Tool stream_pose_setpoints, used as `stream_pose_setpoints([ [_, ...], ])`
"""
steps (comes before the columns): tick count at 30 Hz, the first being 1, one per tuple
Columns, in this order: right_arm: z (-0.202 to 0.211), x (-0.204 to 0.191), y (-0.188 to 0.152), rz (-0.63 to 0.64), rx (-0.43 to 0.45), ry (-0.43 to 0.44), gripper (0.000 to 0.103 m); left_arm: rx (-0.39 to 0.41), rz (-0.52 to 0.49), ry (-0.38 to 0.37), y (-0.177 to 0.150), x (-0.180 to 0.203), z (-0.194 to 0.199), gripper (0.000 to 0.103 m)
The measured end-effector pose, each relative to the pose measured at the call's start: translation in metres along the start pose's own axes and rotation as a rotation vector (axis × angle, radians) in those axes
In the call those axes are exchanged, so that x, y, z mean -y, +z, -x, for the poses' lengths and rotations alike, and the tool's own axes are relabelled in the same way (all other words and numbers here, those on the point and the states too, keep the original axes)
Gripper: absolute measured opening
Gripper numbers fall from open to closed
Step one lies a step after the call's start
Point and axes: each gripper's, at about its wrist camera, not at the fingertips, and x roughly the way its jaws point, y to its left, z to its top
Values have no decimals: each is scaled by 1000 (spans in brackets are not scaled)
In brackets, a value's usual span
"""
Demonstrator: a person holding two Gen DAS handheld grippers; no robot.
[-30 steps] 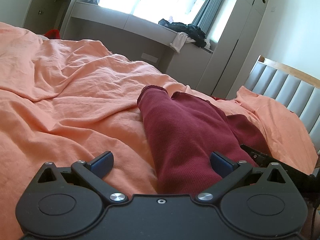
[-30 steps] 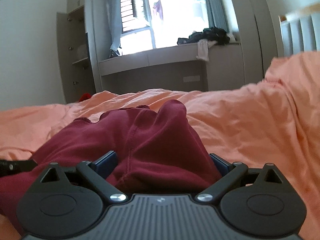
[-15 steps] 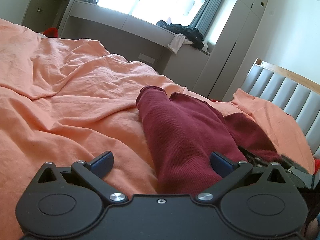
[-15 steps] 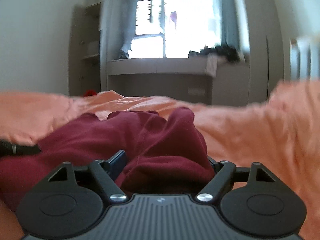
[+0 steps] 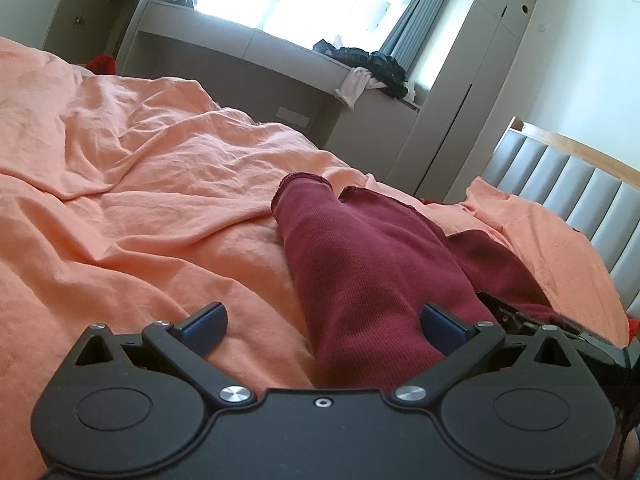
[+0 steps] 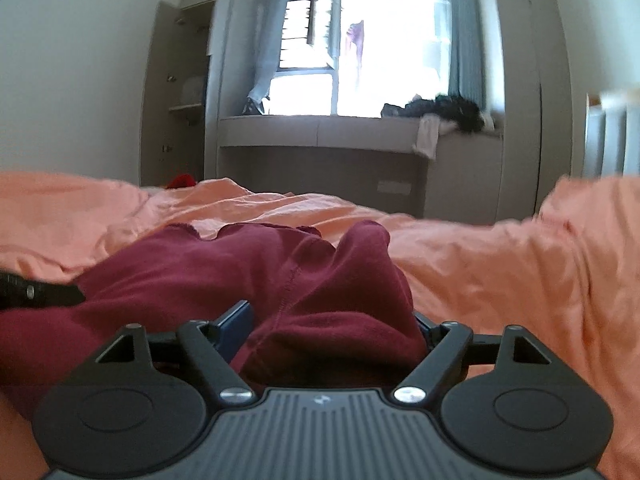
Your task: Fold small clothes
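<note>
A small dark red ribbed garment [image 5: 360, 264] lies lengthwise on the orange bedsheet [image 5: 140, 220], its two open cuffs at the far end. My left gripper [image 5: 320, 312] is open, fingers wide apart, with the garment's near left edge lying loosely between them, closer to the right finger [image 5: 440, 324]. In the right wrist view the garment [image 6: 224, 264] is bunched into a thick fold between the fingers of my right gripper [image 6: 330, 316], whose jaws are opening; the cloth hides its right pad. The right gripper [image 5: 520, 320] touches the garment's right side in the left wrist view.
Rumpled orange bedding covers the whole bed. A grey padded headboard [image 5: 568, 184] stands at the right. Beyond the bed's far edge are a grey window bench [image 6: 320, 132] with dark clothes [image 6: 448, 108] on it and tall wardrobes [image 5: 472, 80].
The right wrist view has rolled level, and the right jaws drew in around the bunched cloth, then eased slightly. The left gripper and the garment's far end look unchanged.
</note>
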Motion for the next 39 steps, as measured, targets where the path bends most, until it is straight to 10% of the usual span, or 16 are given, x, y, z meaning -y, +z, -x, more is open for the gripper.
stream_pose_setpoints([
  [9,-14,59,-7,-444,-79,149,94,-131,43,-23,27,-4,-14,103],
  [39,-19,42,-15,-393,-47,107,102,-171,-3,-40,30,10,-28,103],
])
